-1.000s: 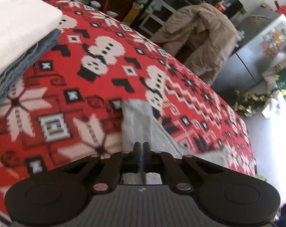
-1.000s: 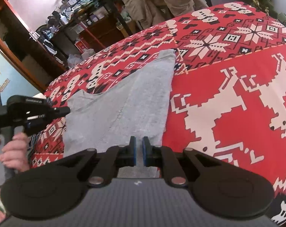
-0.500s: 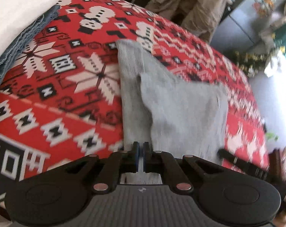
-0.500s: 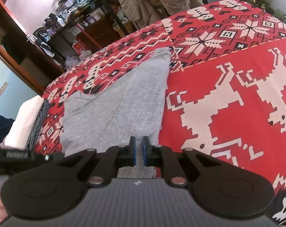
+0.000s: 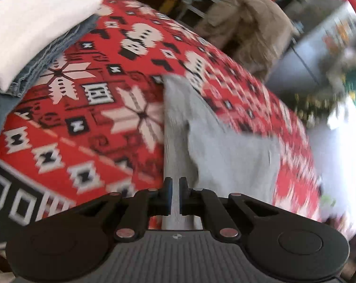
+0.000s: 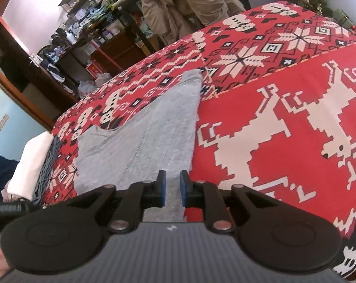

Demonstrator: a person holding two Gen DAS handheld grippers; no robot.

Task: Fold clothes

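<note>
A grey garment point(image 5: 215, 146) lies flat on the red patterned blanket point(image 5: 83, 118), partly folded, with one narrow strip running toward me. My left gripper point(image 5: 175, 189) sits over its near edge with the jaws a small gap apart and cloth showing between them. In the right wrist view the grey garment point(image 6: 152, 136) spreads out ahead. My right gripper point(image 6: 172, 186) is over its near edge, jaws parted a little, not gripping. The left wrist view is motion-blurred.
A stack of folded clothes, white on top of blue denim point(image 5: 29, 33), sits at the left of the blanket and also shows in the right wrist view point(image 6: 33, 162). A beige coat point(image 6: 185, 2) hangs over a chair behind. Cluttered shelves point(image 6: 88, 30) and a fridge point(image 5: 319, 54) stand beyond.
Both grippers' jaws have opened slightly; the right one let go of the garment's edge. The left gripper swung back from the bed and now looks along the garment.
</note>
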